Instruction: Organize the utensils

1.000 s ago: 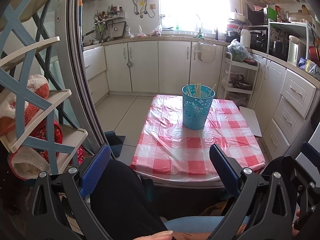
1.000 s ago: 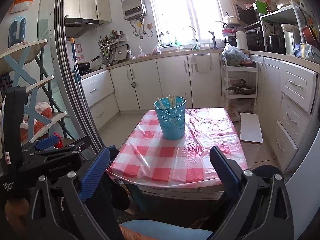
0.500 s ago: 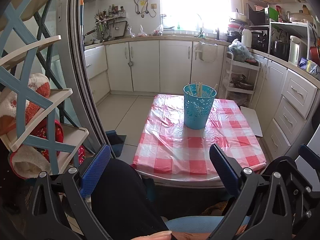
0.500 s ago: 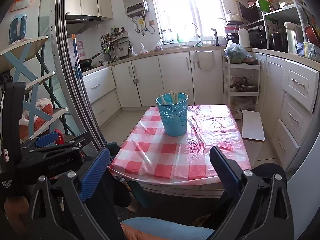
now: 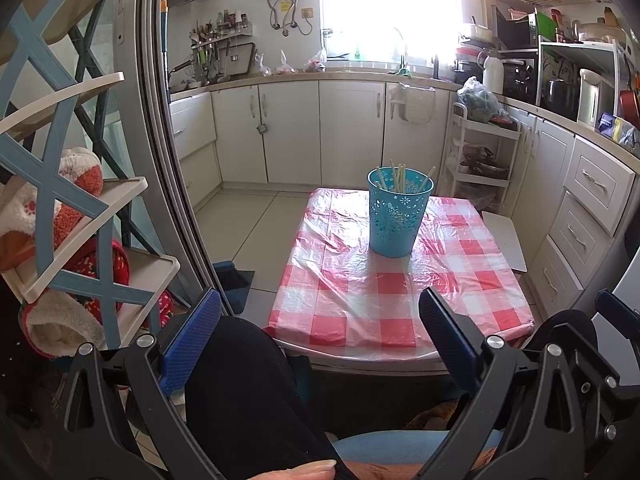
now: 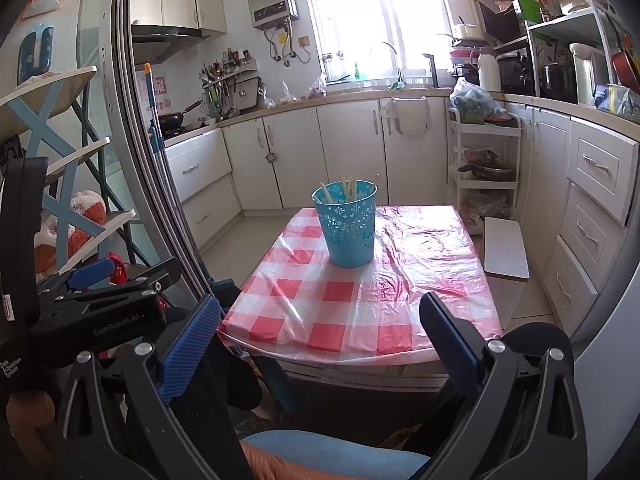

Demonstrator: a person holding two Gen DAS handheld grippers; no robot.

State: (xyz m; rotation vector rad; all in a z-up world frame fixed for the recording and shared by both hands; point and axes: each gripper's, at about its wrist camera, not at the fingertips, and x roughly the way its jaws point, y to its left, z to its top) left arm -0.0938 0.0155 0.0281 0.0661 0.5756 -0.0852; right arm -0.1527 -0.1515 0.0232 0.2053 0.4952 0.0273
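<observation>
White kitchen cabinets (image 5: 352,132) line the far wall and the right side, with bare tiled floor (image 5: 256,220) between them and a low table (image 5: 400,300) covered in a red-and-white checked plastic cloth. A white rolling cart (image 5: 480,152) stands just beyond the table's far right corner, and a white board (image 6: 505,248) lies just off its right edge; a blue-and-cream shelf rack (image 5: 60,184) stands well to the left. On the cloth, toward the far end, sits a turquoise perforated basket (image 5: 396,212) holding several pale chopsticks (image 5: 398,176) upright, the near half of the cloth lying bare. The left gripper (image 5: 320,328) and the right gripper (image 6: 320,328) hang short of the table's near edge, well apart from the basket, each with its blue-padded fingers (image 6: 192,344) spread wide and nothing between them.
</observation>
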